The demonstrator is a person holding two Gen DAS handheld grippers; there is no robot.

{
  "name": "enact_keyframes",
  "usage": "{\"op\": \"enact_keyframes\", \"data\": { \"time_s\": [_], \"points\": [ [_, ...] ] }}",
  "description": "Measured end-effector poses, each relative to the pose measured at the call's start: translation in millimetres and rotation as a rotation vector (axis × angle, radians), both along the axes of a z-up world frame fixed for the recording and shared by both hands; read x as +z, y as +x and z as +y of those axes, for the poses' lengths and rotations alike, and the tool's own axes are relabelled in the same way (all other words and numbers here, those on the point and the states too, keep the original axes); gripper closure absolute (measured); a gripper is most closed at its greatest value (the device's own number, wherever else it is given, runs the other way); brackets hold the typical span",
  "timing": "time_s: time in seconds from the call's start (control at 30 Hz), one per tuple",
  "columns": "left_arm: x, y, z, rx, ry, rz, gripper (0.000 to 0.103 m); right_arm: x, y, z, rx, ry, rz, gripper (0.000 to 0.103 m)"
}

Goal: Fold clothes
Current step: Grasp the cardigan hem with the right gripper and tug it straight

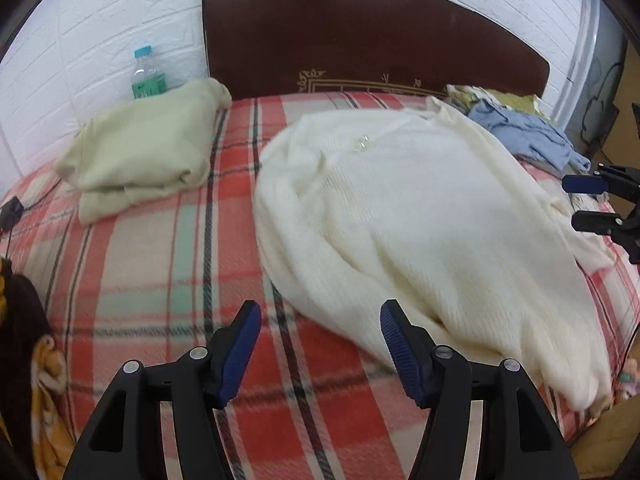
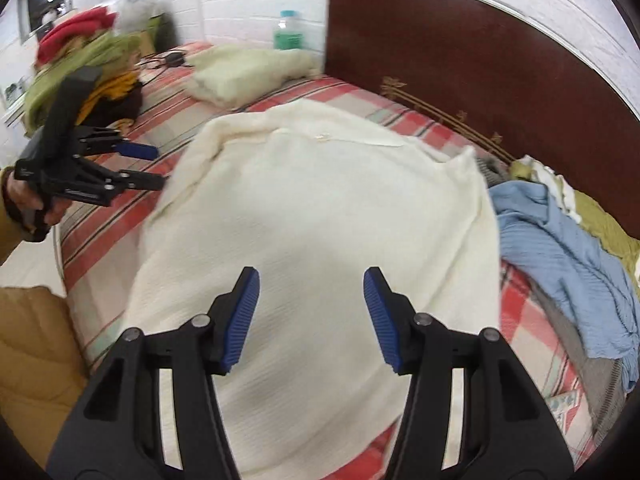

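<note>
Left wrist view: a cream sweater (image 1: 408,216) is spread on the plaid bed (image 1: 160,280), right of centre, with a folded garment (image 1: 140,152) far left. The left gripper (image 1: 320,344) is held with jaws apart over bare blanket, just left of the hem.

Right wrist view: the right gripper (image 2: 312,312), jaws also apart and empty, is poised above the sweater (image 2: 320,208). A neat fold is best served by pinching opposite edges evenly, away from the blue garment (image 2: 560,248).
</note>
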State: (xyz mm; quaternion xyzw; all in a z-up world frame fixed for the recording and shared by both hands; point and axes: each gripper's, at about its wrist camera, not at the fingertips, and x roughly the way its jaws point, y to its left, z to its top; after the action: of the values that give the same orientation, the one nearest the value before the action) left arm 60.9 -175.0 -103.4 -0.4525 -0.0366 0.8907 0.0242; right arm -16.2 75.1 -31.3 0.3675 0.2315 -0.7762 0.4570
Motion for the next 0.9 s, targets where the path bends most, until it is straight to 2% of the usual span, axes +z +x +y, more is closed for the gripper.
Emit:
{"op": "enact_keyframes", "data": {
  "time_s": [0.17,0.3,0.37,0.4,0.43,0.5,0.57,0.6,0.67,0.77,0.9],
  "points": [
    [-16,36,24,-0.036,0.057,-0.033,0.039,-29,75,-15,0.1,0.036,-0.038,0.046],
    [-18,42,38,-0.051,0.065,-0.024,0.034,-53,105,-25,0.112,0.104,0.027,0.046],
    [-17,41,42,-0.062,0.084,-0.02,0.034,-57,101,-25,0.084,0.127,0.03,0.058],
    [-17,40,44,-0.073,0.094,-0.018,0.034,-55,96,-23,0.066,0.121,0.032,0.079],
    [-17,38,44,-0.074,0.099,-0.017,0.035,-51,88,-18,0.041,0.109,0.027,0.09],
    [-16,32,42,-0.061,0.104,-0.017,0.04,-42,71,-4,-0.012,0.054,-0.028,0.092],
    [-15,26,40,-0.048,0.109,-0.018,0.06,-38,59,4,-0.065,0.054,-0.014,0.092],
    [-15,23,39,-0.042,0.111,-0.018,0.063,-36,53,9,-0.091,0.055,-0.006,0.093],
    [-14,17,37,-0.029,0.116,-0.018,0.079,-34,42,17,-0.141,0.052,-0.006,0.093],
    [-13,8,34,-0.01,0.123,-0.018,0.093,-36,25,31,-0.213,0.043,-0.022,0.097],
    [-11,-4,29,0.015,0.133,-0.019,0.094,-37,2,48,-0.31,0.031,-0.043,0.1]
  ]
}}
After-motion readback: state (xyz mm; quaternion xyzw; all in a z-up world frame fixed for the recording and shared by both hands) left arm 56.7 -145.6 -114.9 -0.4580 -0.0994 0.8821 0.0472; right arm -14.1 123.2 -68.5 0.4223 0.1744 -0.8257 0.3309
